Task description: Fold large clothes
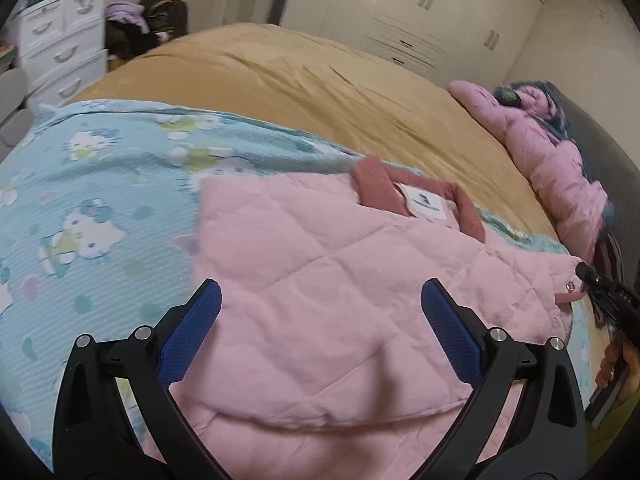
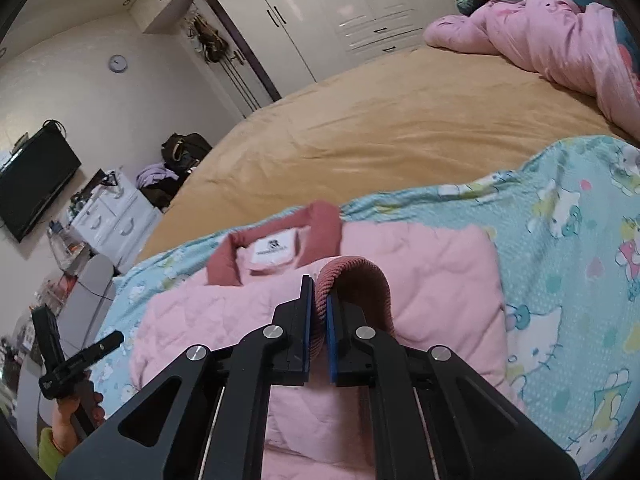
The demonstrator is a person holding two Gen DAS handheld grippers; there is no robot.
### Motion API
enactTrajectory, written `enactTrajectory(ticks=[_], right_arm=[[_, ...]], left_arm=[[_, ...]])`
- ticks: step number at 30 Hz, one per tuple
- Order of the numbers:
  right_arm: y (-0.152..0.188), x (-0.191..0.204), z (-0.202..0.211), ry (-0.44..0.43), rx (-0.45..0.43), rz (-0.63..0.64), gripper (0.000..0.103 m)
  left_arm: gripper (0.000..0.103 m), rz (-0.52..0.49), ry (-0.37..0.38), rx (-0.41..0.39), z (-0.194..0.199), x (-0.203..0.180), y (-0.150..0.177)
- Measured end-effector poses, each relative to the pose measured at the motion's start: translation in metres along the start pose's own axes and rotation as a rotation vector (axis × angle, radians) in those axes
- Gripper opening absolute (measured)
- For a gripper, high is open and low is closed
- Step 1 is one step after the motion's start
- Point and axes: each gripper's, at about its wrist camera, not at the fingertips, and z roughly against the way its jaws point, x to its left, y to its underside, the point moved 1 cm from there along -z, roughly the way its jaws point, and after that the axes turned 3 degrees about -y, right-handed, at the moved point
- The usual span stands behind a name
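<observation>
A wide bed (image 2: 360, 132) with a tan sheet (image 1: 320, 92) fills the room. A light blue blanket (image 1: 100, 200) with cartoon cats lies over its near part. A pink quilt (image 2: 560, 40) is bunched at the far corner. Behind the bed stand white glossy wardrobes (image 2: 320, 12) with dark handles. A round clock (image 2: 118, 63) hangs on the pale wall (image 2: 80, 100), and a black TV (image 2: 36, 180) is mounted lower. A white drawer chest (image 1: 60, 52) stands near a pile of dark and purple clothes (image 1: 144, 20). The light is soft and even.
</observation>
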Motion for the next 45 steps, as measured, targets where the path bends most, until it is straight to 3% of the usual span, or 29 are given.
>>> enactTrajectory(ticks=[2,6,10,12,13,14,16,19,20,23,27,32,38,45], right_arm=[[0.004,0.0,0.0,0.007,0.0,0.0,0.005],[0.007,0.0,-0.001,0.032,0.002,0.009,0.006],[0.012,0.004,0.002,0.057,0.012,-0.007,0.008],[0.012,0.009,0.006,0.086,0.0,0.008,0.014],[0.013,0.014,0.012,0.122,-0.028,0.023,0.024],[0.013,0.018,0.015,0.135,-0.043,0.028,0.043],[0.013,0.028,0.025,0.153,-0.104,0.027,0.063],[0.012,0.055,0.019,0.134,-0.099,0.102,0.069],[0.013,0.063,0.011,0.125,-0.069,0.132,0.077],[0.022,0.094,-0.023,0.1,0.063,0.237,0.086],[0.044,0.112,-0.071,0.134,0.228,0.334,0.088],[0.072,0.09,-0.105,0.198,0.356,0.294,0.092],[0.088,0.081,-0.112,0.205,0.318,0.288,0.094],[0.083,0.084,-0.079,0.151,0.257,0.215,0.097]], left_arm=[[0.093,-0.034,-0.004,0.028,-0.011,-0.007,0.003],[0.079,-0.06,-0.002,0.087,-0.029,-0.012,0.012],[0.078,-0.101,-0.042,0.14,-0.046,-0.011,0.025],[0.078,-0.13,-0.057,0.144,-0.05,-0.012,0.03],[0.078,-0.137,-0.062,0.145,-0.052,-0.012,0.032],[0.078,-0.131,-0.056,0.146,-0.054,-0.01,0.034],[0.078,-0.114,-0.046,0.15,-0.056,-0.006,0.036],[0.078,-0.116,-0.044,0.148,-0.058,-0.004,0.039],[0.078,-0.117,-0.043,0.15,-0.058,-0.004,0.039],[0.078,-0.108,-0.031,0.154,-0.059,-0.002,0.041],[0.078,-0.111,-0.029,0.148,-0.059,-0.002,0.042],[0.078,-0.11,-0.018,0.144,-0.058,-0.001,0.043],[0.078,-0.123,-0.019,0.141,-0.057,-0.003,0.046],[0.078,-0.112,-0.007,0.15,-0.051,-0.001,0.045]])
